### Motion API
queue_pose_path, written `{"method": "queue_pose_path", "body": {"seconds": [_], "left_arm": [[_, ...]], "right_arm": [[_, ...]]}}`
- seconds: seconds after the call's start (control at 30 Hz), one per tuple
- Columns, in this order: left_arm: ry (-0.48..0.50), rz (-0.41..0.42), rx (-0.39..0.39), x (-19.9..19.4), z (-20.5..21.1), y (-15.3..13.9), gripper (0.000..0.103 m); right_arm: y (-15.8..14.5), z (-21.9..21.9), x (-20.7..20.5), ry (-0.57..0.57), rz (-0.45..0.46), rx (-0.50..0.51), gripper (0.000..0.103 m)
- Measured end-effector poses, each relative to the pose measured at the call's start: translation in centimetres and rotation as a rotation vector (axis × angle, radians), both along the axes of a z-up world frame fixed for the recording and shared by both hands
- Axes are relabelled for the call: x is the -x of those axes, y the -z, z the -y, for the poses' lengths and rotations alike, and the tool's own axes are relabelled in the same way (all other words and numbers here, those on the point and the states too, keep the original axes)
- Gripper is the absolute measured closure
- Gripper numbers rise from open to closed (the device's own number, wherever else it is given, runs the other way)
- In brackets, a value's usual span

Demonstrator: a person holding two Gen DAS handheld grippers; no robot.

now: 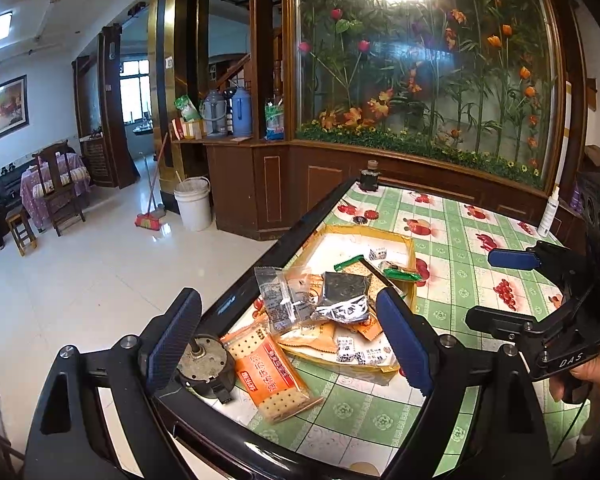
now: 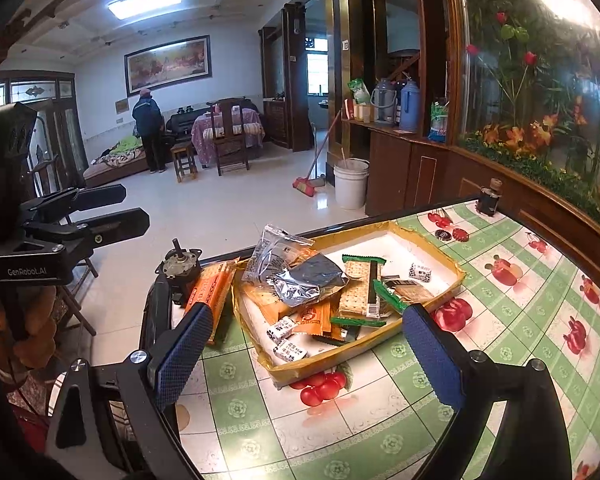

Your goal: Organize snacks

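Orange cracker packet [image 1: 274,376]: lies flat on the table outside the tray, between and just ahead of the left jaws; I judge it light, its film slippery, the crackers inside fragile; better to take it by a long edge or a crimped end.
Tray [image 2: 456,280]: shallow cardboard, piled with snacks, ahead of the right jaws.
Silver foil bag [image 2: 308,280]: on top of the pile; soft, crinkly, probably light.
Small wrapped candies [image 2: 286,340]: near corner of the tray; tiny, easy to slip.
Left gripper [image 1: 288,344]: jaws spread wide, nothing pinched.
Right gripper [image 2: 308,352]: jaws spread wide, empty.
Table [image 2: 380,420]: green checked cloth, looks smooth.
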State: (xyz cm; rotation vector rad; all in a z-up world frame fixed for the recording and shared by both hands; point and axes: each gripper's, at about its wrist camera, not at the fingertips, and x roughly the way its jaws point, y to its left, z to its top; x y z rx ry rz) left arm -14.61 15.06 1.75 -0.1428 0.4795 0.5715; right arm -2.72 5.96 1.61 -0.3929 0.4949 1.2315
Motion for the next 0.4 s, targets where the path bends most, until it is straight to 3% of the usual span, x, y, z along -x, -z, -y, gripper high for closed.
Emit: {"method": "queue_pose_path", "body": {"seconds": [0.4], "left_arm": [[0.002, 0.026, 0.009, 0.6, 0.0, -0.4, 0.013]], "right_arm": [[0.1, -1.3, 0.2, -0.059, 0.015, 0.03, 0.006]]}}
